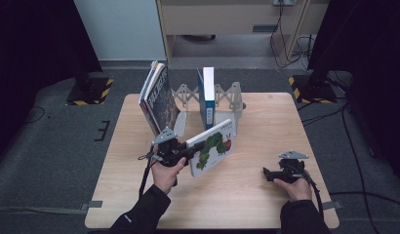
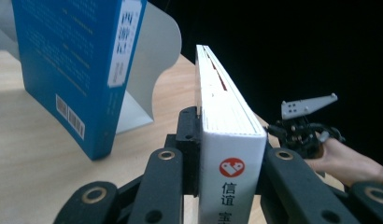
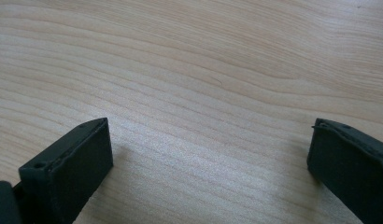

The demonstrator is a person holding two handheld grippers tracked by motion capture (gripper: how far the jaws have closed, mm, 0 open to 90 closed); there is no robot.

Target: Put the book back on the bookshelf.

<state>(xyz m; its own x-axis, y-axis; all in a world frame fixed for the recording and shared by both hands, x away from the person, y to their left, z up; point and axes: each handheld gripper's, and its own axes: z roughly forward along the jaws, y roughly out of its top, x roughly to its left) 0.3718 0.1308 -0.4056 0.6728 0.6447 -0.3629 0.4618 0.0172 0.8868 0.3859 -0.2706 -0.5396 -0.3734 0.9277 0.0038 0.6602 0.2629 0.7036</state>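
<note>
While its cover stays unseen, left hand-held gripper [image 2: 227, 154] clamps white book [image 2: 229, 140].

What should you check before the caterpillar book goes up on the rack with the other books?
1. Left gripper jaws shut on the caterpillar book: ok.
2. Book lifted off the table: ok.
3. Free gap in the rack between the leaning books and the blue book: ok.
4. Right gripper away from the book, jaws open: ok.
5. Rack stays steady when pushed: cannot tell.
</note>
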